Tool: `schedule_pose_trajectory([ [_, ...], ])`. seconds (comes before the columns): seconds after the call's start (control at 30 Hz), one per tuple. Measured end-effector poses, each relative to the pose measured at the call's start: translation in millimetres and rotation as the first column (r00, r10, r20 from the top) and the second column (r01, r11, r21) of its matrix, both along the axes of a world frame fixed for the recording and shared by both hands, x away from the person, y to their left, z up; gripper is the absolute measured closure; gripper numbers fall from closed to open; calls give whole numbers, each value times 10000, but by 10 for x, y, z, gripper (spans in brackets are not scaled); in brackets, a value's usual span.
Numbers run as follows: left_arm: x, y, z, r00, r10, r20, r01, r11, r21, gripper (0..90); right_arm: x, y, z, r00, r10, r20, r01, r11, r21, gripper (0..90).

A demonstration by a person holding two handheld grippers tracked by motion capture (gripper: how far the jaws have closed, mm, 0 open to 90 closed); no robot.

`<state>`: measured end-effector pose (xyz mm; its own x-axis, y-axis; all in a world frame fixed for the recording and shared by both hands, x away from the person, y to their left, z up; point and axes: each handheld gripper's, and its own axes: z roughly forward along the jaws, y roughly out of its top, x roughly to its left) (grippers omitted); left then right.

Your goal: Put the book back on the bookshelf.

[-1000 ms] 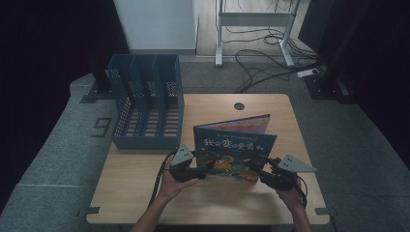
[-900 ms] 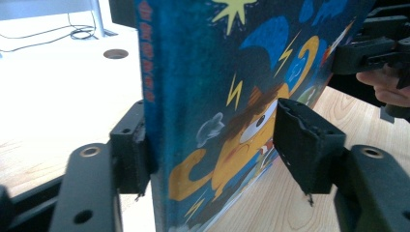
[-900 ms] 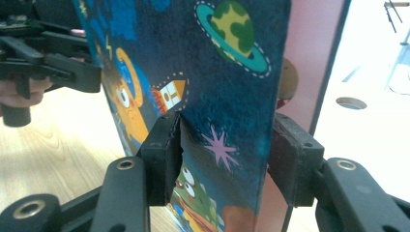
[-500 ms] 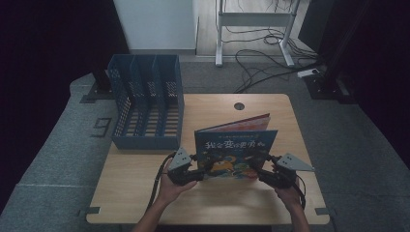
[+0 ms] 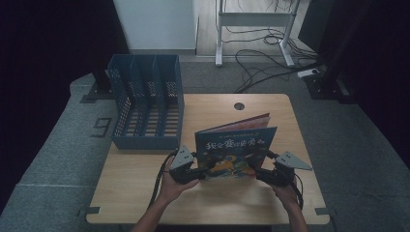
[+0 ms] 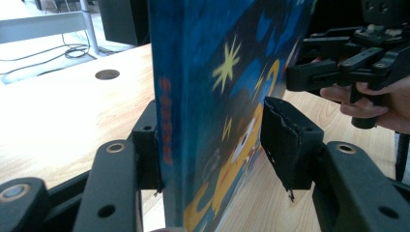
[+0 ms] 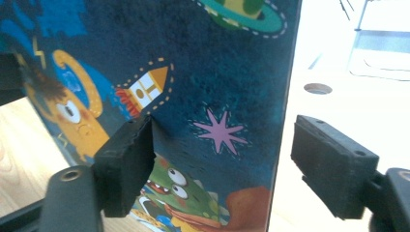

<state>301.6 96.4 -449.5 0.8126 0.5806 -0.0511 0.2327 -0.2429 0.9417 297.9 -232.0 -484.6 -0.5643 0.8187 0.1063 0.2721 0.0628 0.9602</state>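
Observation:
A blue picture book (image 5: 237, 150) with cartoon monsters and a rocket stands upright on its lower edge on the wooden table (image 5: 145, 193). My left gripper (image 5: 200, 171) holds its spine end. In the left gripper view the jaws, which have been closing, press on the book (image 6: 208, 72) from both covers. My right gripper (image 5: 263, 171) is at the opposite end, seen again farther off as the right gripper (image 6: 309, 72). Its jaws have just been opening. The book's edge (image 7: 285, 121) stands between them, with the far pad (image 7: 333, 164) clear of it.
A blue slotted file rack (image 5: 145, 106) stands at the table's back left. A round cable hole (image 5: 239, 106) lies behind the book. Cables and a metal stand's legs (image 5: 251, 53) are on the floor beyond the table.
The book has settled slightly lower between the grippers and stands on the table. The right gripper's jaws have spread. Both hands have barely shifted.

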Motion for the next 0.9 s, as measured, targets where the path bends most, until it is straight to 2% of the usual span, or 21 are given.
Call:
schedule_pose_trajectory([
  [0.13,-14,-12,26,10000,-19,90,19,10000,-10,483,8,12,-4,9999,-109,-104,109,9999,15,178],
  [0.33,-20,-26,36,10000,-33,92,34,10000,-67,512,15,75,-5,9999,110,-114,-111,9999,-28,169],
  [0.47,-31,-27,41,9996,121,243,-121,9999,-1,549,6,160,-10,9988,487,48,-486,9987,-170,173],
  [0.57,-30,-11,47,9998,16,187,-15,10000,-45,583,7,215,-10,9997,245,96,-240,9984,-506,169],
  [0.73,-36,6,42,9997,-153,164,156,9998,-127,625,12,195,-7,10000,72,27,-71,9994,-342,170],
  [0.9,-64,16,20,9990,-299,326,307,9992,-245,650,13,160,5,10000,-22,-27,22,10000,-18,175],
])
